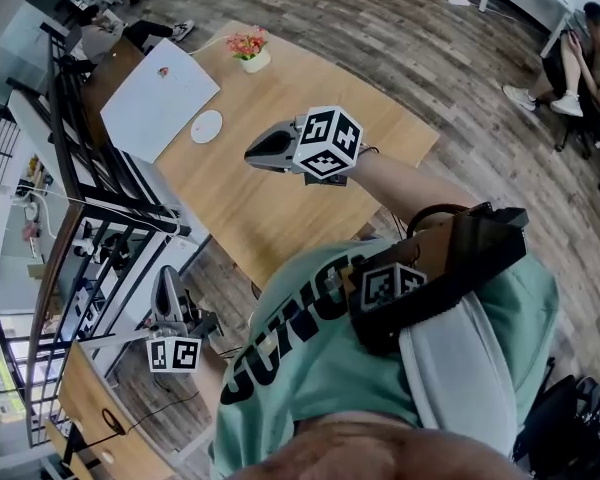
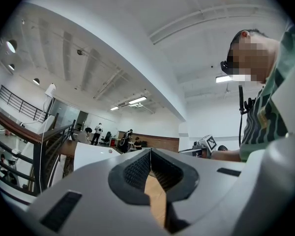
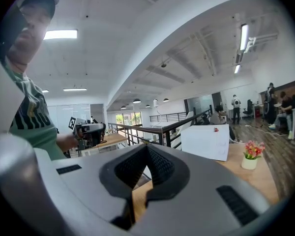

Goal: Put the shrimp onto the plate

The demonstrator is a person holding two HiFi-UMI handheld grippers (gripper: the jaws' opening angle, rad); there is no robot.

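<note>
A small white round plate (image 1: pixel 207 126) lies on the wooden table (image 1: pixel 280 188), beside a white slanted board (image 1: pixel 160 98). A tiny red item (image 1: pixel 163 71) sits on that board, and the same red item (image 3: pixel 216 129) shows in the right gripper view; I cannot tell whether it is the shrimp. My right gripper (image 1: pixel 252 153) hovers over the table's middle, shut and empty; its fingertips (image 3: pixel 147 149) meet. My left gripper (image 1: pixel 166 276) is held low at the left, off the table and beside the railing, also shut with nothing in it, and its fingertips (image 2: pixel 150 154) touch.
A pot of pink flowers (image 1: pixel 248 50) stands at the table's far end. A black metal railing (image 1: pixel 90 168) runs along the table's left side. One person sits at the far right (image 1: pixel 580 63) and another at the top left (image 1: pixel 130 33).
</note>
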